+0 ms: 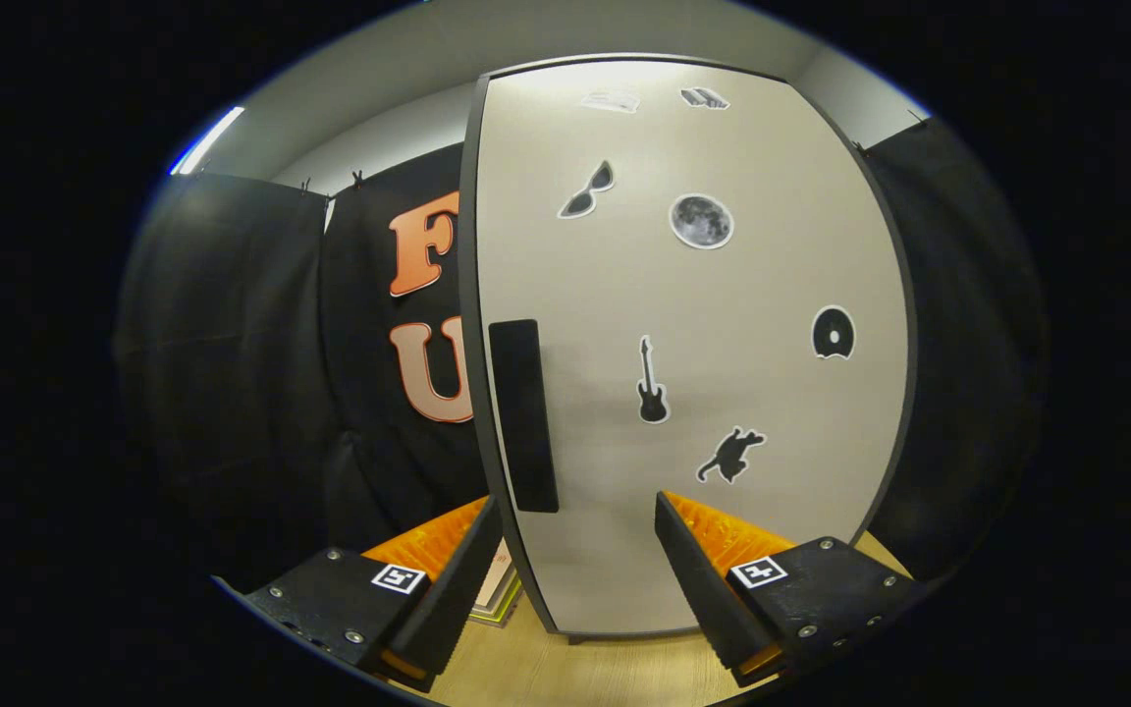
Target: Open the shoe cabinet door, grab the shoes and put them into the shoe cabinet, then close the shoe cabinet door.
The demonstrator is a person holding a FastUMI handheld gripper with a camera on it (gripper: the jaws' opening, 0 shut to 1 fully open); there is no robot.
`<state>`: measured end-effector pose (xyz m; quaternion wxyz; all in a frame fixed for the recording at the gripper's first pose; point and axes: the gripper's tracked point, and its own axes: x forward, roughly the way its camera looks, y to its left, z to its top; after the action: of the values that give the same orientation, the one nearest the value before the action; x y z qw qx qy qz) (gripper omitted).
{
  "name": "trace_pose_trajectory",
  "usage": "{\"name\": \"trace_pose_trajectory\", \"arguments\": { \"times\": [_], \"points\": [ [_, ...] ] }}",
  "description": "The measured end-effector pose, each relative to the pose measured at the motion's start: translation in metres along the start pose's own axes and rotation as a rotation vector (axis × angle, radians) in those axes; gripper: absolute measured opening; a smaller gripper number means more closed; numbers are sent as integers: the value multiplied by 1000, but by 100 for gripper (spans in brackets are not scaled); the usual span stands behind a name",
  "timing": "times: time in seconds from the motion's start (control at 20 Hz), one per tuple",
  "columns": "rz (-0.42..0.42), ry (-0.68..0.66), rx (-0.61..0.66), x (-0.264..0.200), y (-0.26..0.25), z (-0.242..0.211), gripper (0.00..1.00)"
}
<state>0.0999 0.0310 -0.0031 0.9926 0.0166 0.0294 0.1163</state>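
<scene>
Shut cabinet door (pixel 693 344) blocks the way ahead of the parted jaws.

No legible text (picture stickers only)

Matt surfaces all around you

You're facing the shoe cabinet door (pixel 693 373), which is looking like smooth matt laminate with a matt black handle strip (pixel 523 415) and flat printed stickers (pixel 701 220); the floor (pixel 585 673) is showing pale wood grain, and ridged faces are lining the open jaws of your gripper (pixel 577 516).
</scene>
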Motion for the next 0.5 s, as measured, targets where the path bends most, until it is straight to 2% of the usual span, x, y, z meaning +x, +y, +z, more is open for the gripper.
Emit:
{"name": "trace_pose_trajectory", "arguments": {
  "times": [0.5],
  "points": [
    [-156,-54,-42,-133,-39,26,97]
  ]
}}
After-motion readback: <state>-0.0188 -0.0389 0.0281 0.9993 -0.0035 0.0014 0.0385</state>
